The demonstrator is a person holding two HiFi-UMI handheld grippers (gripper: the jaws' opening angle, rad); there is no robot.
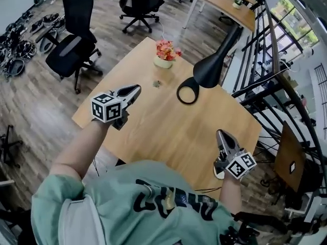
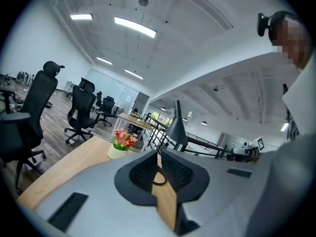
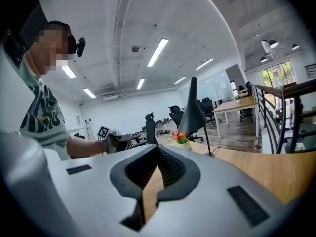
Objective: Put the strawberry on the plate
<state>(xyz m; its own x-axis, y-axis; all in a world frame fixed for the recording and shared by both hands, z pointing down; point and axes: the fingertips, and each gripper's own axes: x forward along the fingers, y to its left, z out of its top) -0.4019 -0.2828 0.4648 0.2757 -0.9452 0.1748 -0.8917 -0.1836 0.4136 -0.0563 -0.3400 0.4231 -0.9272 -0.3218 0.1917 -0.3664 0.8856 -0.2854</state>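
Note:
I can make out no strawberry and no plate for certain. A small dark object [image 1: 157,83] lies on the wooden table [image 1: 168,126] in front of the flower pot, too small to identify. My left gripper [image 1: 137,89] is held over the table's left part, jaws shut and empty, pointing toward that object. My right gripper [image 1: 219,132] is over the table's near right corner, its jaws also together with nothing between them. A white rounded edge [image 1: 218,174] shows under the right gripper; what it is I cannot tell. In both gripper views [image 2: 158,154] [image 3: 157,149] the tips meet.
A pot of pink and red flowers [image 1: 164,55] stands at the table's far side. A black desk lamp [image 1: 214,65] with a ring base [image 1: 188,92] is to its right. Black office chairs [image 1: 76,40] stand to the left, and a metal railing [image 1: 265,75] to the right.

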